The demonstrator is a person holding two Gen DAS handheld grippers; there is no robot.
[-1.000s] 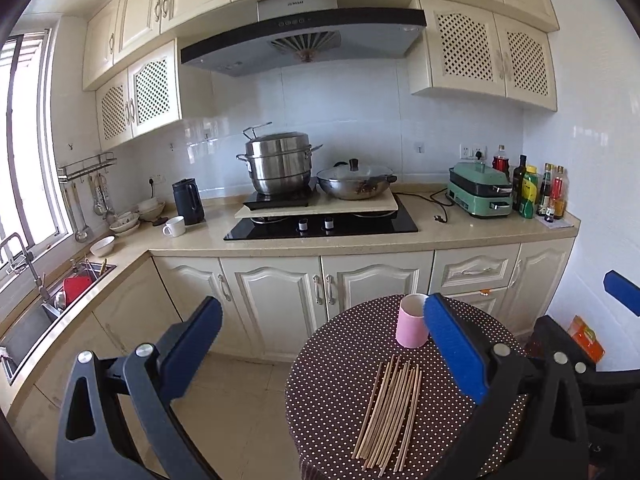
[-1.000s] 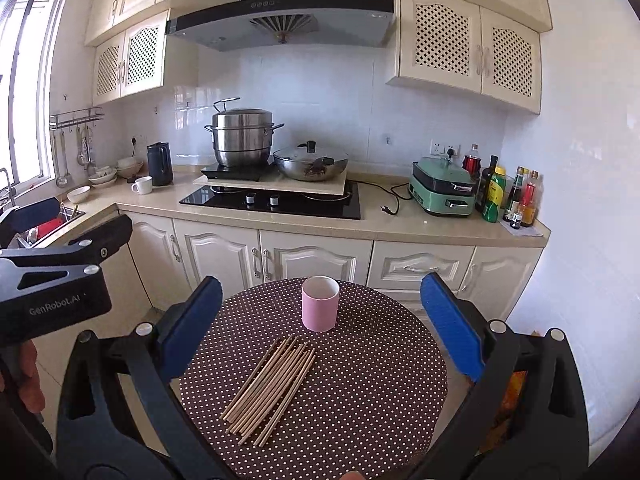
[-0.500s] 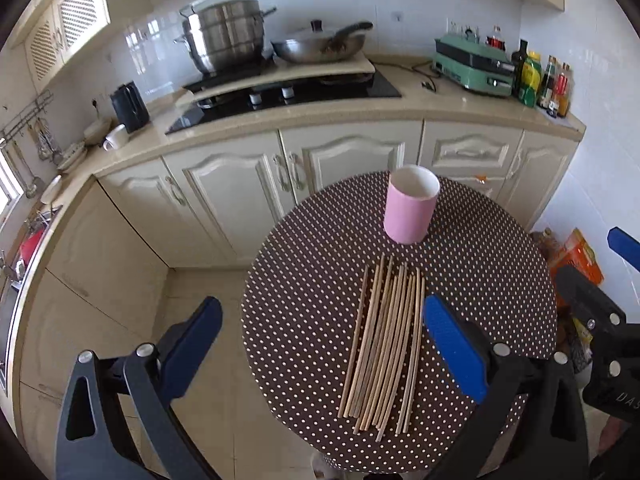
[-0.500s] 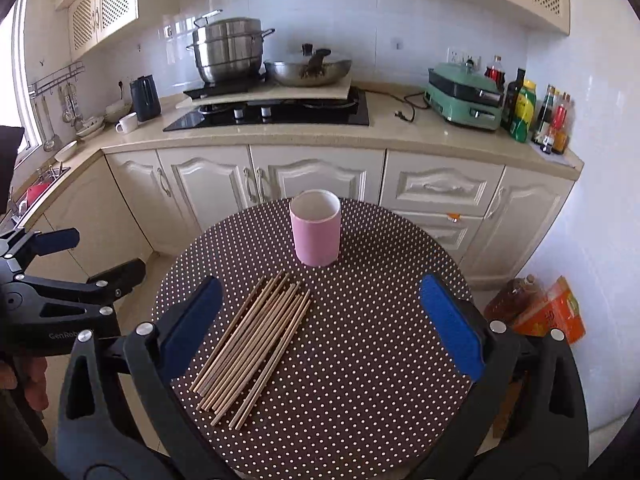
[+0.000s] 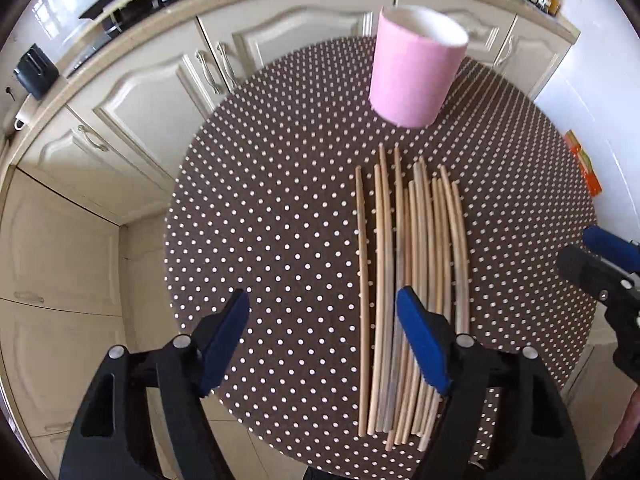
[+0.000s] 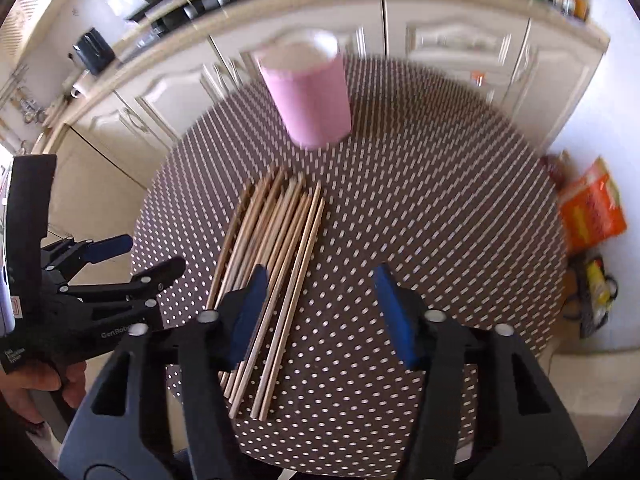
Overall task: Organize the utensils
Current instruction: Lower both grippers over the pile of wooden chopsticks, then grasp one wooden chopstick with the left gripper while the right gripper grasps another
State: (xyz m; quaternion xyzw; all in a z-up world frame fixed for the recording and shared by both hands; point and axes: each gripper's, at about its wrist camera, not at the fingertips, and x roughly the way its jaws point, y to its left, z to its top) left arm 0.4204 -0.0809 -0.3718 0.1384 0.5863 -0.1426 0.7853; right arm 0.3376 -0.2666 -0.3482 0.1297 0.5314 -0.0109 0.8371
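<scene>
Dotted tabletop (image 5: 280, 216) carries chopsticks (image 5: 412, 280) mid-surface and a pink cup (image 5: 412, 76) near its far edge, while the left gripper (image 5: 324, 340) and right gripper (image 6: 320, 312) narrow above, gripping nothing.

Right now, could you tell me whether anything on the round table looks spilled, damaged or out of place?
Nothing looks spilled or broken. The chopsticks lie loose in a rough fan on the dotted table, ends uneven, instead of standing in the upright pink cup beyond them.

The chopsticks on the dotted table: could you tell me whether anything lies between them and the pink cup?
Nothing visible does. The chopsticks lie side by side on the table, their far tips pointing toward the pink cup, and only bare dotted cloth separates the two. The cup stands upright with its mouth open.
</scene>
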